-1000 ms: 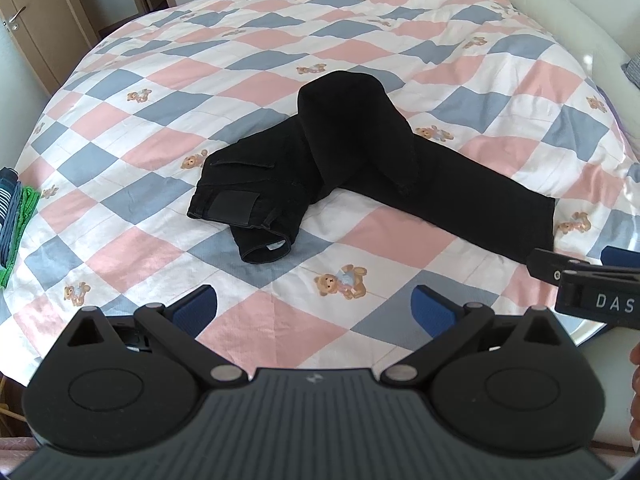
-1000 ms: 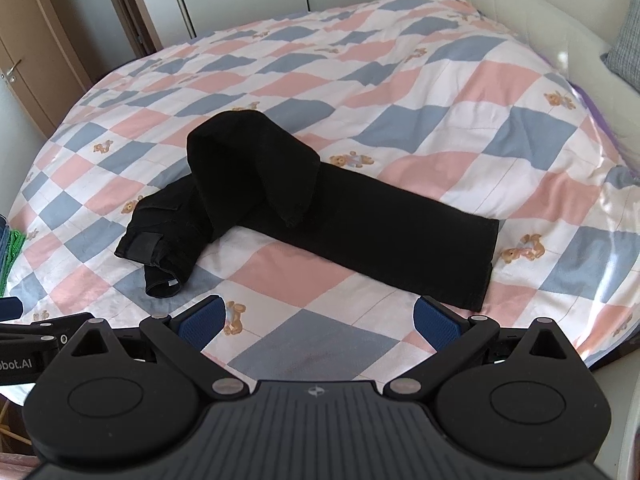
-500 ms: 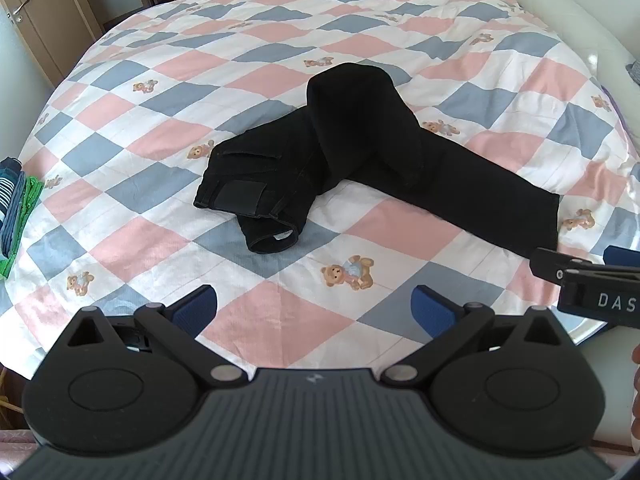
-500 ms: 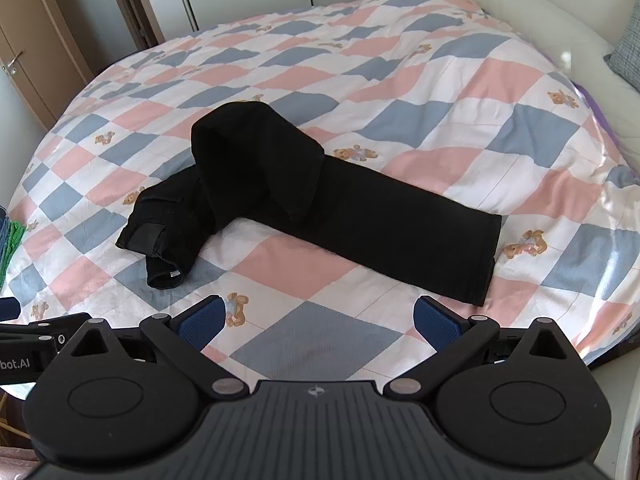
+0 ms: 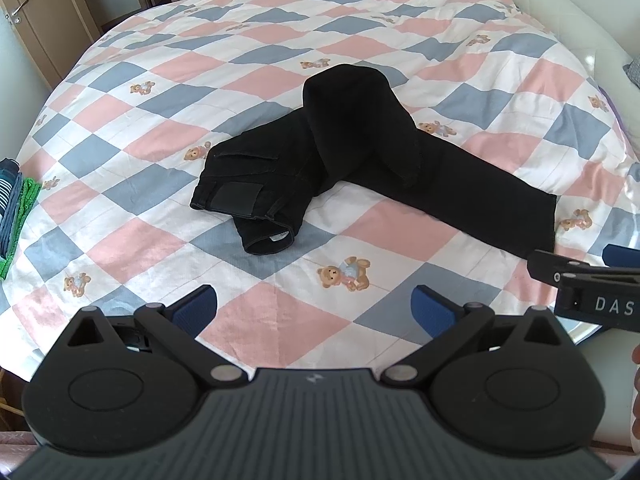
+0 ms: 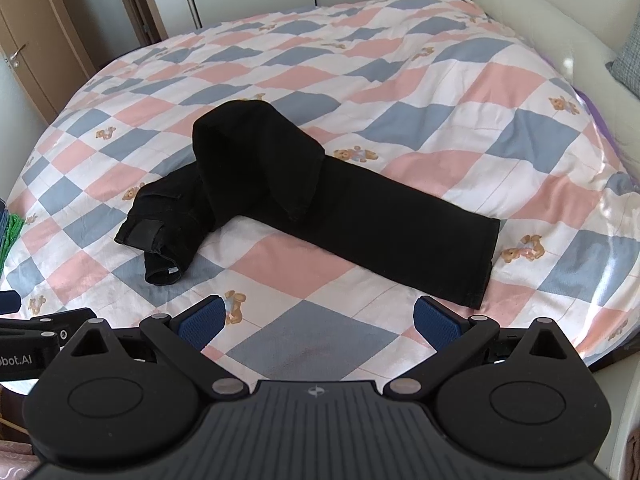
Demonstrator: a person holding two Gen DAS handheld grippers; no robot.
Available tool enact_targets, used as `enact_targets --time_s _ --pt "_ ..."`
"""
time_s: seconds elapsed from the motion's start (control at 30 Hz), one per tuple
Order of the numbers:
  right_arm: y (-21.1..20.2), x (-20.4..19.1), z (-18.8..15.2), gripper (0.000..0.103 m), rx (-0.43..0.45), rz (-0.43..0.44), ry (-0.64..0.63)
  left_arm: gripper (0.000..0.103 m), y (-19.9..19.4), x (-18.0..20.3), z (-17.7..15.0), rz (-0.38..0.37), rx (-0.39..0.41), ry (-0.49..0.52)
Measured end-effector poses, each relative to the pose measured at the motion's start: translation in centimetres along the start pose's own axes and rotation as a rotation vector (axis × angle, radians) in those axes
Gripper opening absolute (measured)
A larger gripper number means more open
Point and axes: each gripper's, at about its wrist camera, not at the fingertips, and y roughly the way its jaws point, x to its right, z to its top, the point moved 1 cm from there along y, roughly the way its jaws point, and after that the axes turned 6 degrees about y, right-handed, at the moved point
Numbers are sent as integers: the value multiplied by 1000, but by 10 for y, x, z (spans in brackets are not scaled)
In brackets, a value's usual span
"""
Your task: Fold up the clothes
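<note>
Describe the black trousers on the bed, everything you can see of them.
The black trousers lie on the checked bedspread, in thick, denim-like cloth. The waistband end, with a dark patch and a pocket, points left. One leg runs flat to the right, hem near the bed's edge; the other is doubled back over it in a raised hump. Neither gripper touches them.
</note>
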Motion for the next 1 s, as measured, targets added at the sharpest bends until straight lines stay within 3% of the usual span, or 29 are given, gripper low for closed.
enact_targets --time_s 0.5,0.8,1.0 --pt "16 -22 4 103 -21 -25 -22 102 22 -32 -4 -38 -33 -3" --pt "67 -74 4 103 -89 -23 43 102 68 -102 -11 -60 -53 49" --pt "104 -131 -7 103 -63 -36 -5 102 122 -159 0 -87 -111 119"
